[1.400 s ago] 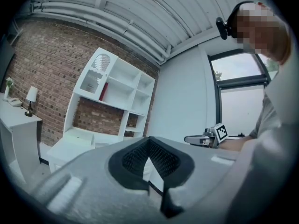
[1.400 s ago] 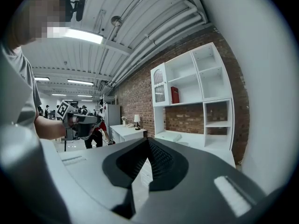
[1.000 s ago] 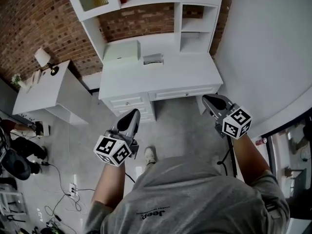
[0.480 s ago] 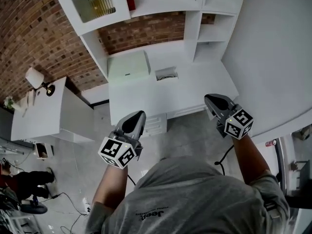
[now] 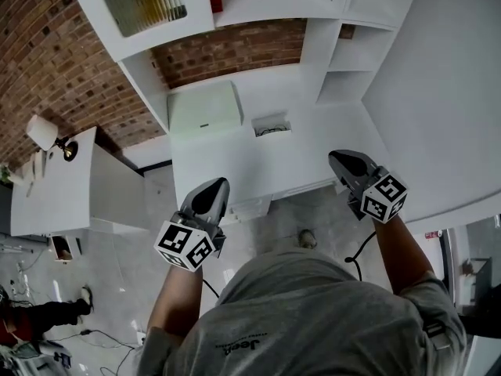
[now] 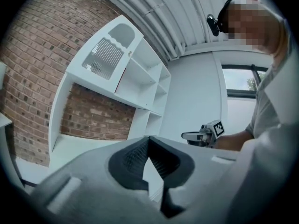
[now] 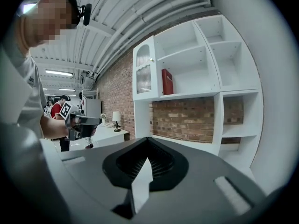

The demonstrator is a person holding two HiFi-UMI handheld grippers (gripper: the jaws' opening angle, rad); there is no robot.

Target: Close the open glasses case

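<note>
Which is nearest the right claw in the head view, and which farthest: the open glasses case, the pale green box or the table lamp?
1. The open glasses case, on the desk, just ahead and left of the right claw.
2. The pale green box, further left on the same desk.
3. The table lamp, far left on the side table.

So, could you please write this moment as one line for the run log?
stage: before contact | left claw: shut, empty | right claw: shut, empty | glasses case: open on white desk, untouched
</note>
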